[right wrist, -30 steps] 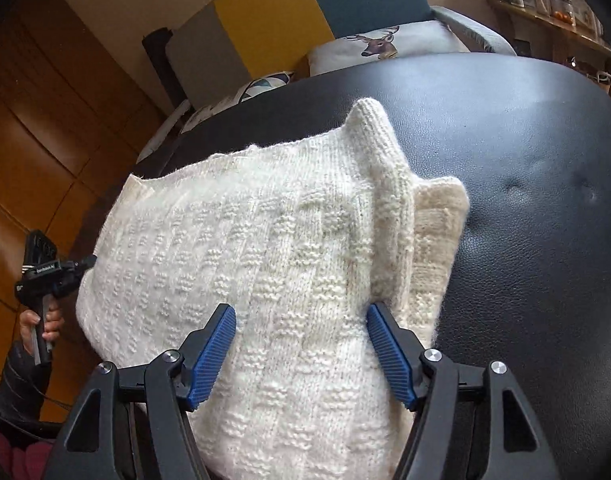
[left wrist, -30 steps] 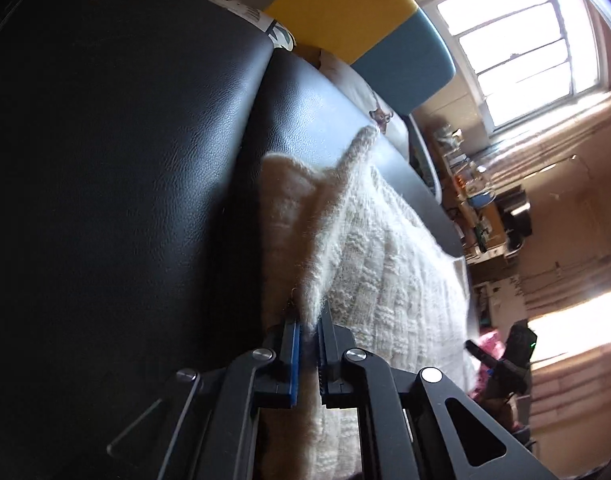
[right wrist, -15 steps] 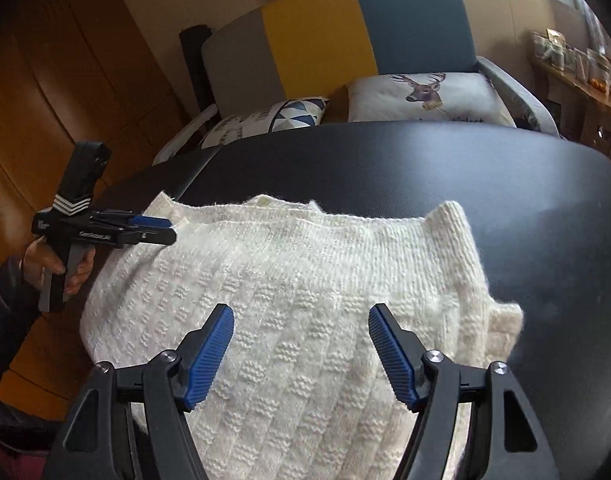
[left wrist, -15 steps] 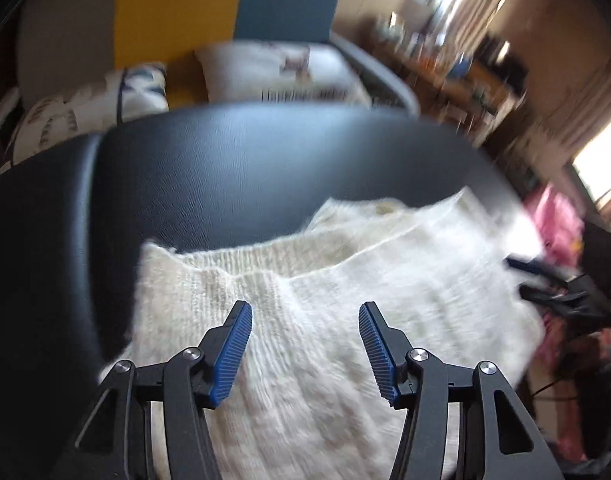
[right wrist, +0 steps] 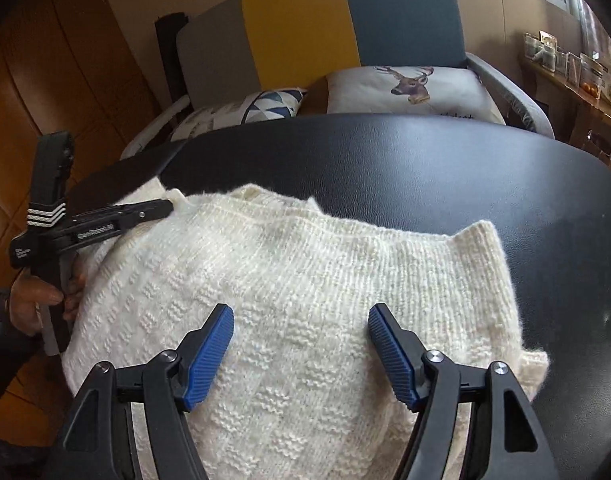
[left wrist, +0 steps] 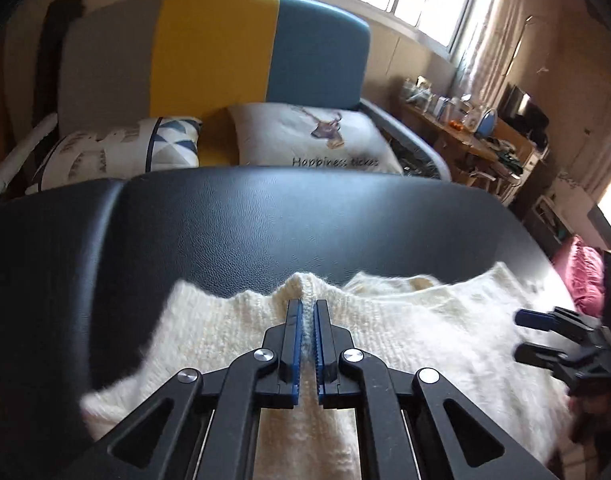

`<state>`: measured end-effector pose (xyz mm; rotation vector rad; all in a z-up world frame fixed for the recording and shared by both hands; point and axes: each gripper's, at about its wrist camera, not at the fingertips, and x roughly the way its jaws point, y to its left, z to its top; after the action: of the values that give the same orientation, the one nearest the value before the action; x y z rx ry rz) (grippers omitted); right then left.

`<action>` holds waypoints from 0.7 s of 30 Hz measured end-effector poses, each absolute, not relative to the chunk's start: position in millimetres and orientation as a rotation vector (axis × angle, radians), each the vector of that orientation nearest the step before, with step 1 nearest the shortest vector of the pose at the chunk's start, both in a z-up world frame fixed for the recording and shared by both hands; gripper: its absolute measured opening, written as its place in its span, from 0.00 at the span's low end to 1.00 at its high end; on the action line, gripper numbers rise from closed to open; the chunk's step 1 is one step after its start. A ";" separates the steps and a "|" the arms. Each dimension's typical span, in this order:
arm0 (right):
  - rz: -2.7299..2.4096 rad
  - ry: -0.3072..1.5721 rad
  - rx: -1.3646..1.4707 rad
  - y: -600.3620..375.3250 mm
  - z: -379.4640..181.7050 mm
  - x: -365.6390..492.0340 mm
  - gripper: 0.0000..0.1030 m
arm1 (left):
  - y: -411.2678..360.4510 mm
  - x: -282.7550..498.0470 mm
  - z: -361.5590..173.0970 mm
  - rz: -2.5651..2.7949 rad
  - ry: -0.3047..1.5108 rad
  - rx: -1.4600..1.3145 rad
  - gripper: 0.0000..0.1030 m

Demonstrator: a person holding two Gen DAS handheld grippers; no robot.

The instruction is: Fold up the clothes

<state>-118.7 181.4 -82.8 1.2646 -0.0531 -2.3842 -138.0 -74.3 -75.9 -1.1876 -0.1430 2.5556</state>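
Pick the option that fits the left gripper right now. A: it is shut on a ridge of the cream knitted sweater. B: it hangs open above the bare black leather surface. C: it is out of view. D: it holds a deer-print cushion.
A: the left gripper has its blue pads closed on a pinched ridge of the cream knitted sweater, while the right gripper hangs open above it.

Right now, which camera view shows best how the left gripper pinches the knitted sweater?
The left wrist view: the left gripper is shut on a raised ridge at the far edge of the cream knitted sweater. The right wrist view shows that gripper only from the side, at the sweater's far left edge.
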 end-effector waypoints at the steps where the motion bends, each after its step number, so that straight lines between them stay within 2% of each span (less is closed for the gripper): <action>1: -2.384 -0.042 1.274 178.1 -84.4 -120.2 0.70 | -70.8 -143.0 -84.9 2.539 -0.148 -1.211 0.06; 4: -2.370 -0.008 1.302 164.8 -89.7 -130.1 0.72 | -62.5 -155.6 -107.3 2.493 -0.165 -1.272 0.08; 10: -2.374 0.102 1.326 135.3 -101.9 -153.8 0.69 | -69.6 -151.0 -107.3 2.456 -0.241 -1.281 0.08; 12: -2.506 0.194 1.329 138.3 -106.5 -165.3 0.57 | -72.1 -147.2 -106.8 2.450 -0.276 -1.280 0.08; 15: -2.495 0.115 1.358 148.8 -112.8 -176.2 0.58 | -77.9 -143.3 -107.6 2.438 -0.356 -1.269 0.09; 18: -2.502 0.156 1.330 146.5 -111.9 -172.2 0.59 | -85.7 -141.7 -106.8 2.423 -0.437 -1.265 0.09; 20: -2.467 0.046 1.317 159.4 -103.4 -166.8 0.59 | -89.0 -140.1 -99.5 2.436 -0.466 -1.264 0.11; 21: -2.447 -0.009 1.310 166.1 -99.1 -164.1 0.59 | -92.0 -136.4 -93.9 2.450 -0.487 -1.250 0.15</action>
<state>-164.1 166.1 -99.1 1.3104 -0.0094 -2.4473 -136.4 -92.0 -93.9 -1.2501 -0.4868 2.4505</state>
